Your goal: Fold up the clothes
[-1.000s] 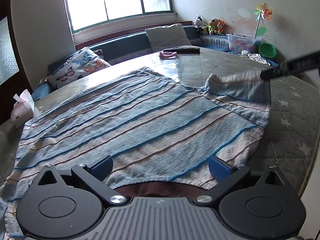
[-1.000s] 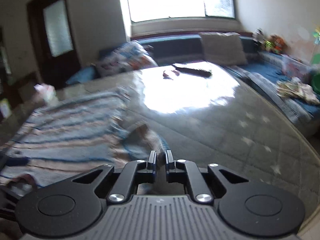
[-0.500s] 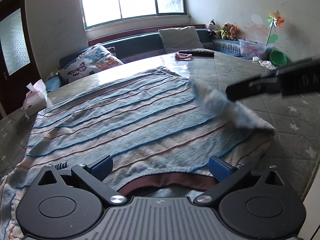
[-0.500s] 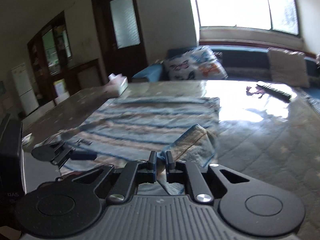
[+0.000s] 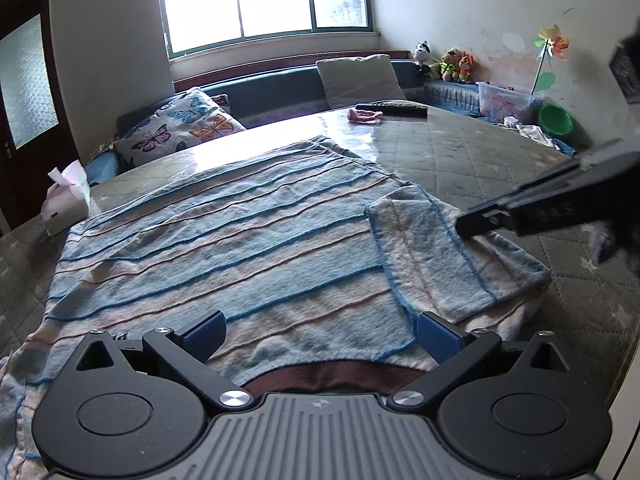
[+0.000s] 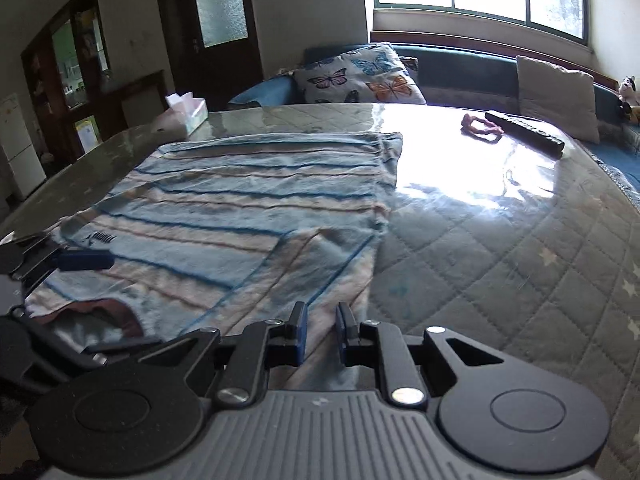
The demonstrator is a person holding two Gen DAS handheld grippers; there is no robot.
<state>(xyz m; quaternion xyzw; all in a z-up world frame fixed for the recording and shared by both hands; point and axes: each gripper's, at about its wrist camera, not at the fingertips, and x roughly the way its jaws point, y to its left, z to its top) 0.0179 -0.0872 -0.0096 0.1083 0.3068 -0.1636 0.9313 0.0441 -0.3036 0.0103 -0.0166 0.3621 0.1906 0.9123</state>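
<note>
A blue-and-pink striped shirt [image 5: 224,248] lies flat on the quilted table, dark collar toward me. Its right sleeve [image 5: 432,256] is folded inward onto the body; it also shows in the right wrist view [image 6: 304,272]. My left gripper [image 5: 320,332] is wide open and empty, above the collar edge. My right gripper [image 6: 320,332] has its jaws slightly apart with nothing between them, just over the folded sleeve's outer edge; it shows in the left wrist view [image 5: 476,222] at the right.
A tissue box [image 5: 66,204] stands at the table's left. A pink band [image 6: 480,128] and a dark remote [image 6: 524,130] lie far back. Cushions [image 5: 184,128], a bench, toys and a green bucket [image 5: 554,118] line the walls. The table edge [image 5: 624,344] is near right.
My right gripper carried the right sleeve inward over the shirt body, laid it down and opened a little. My left gripper stayed open in place.
</note>
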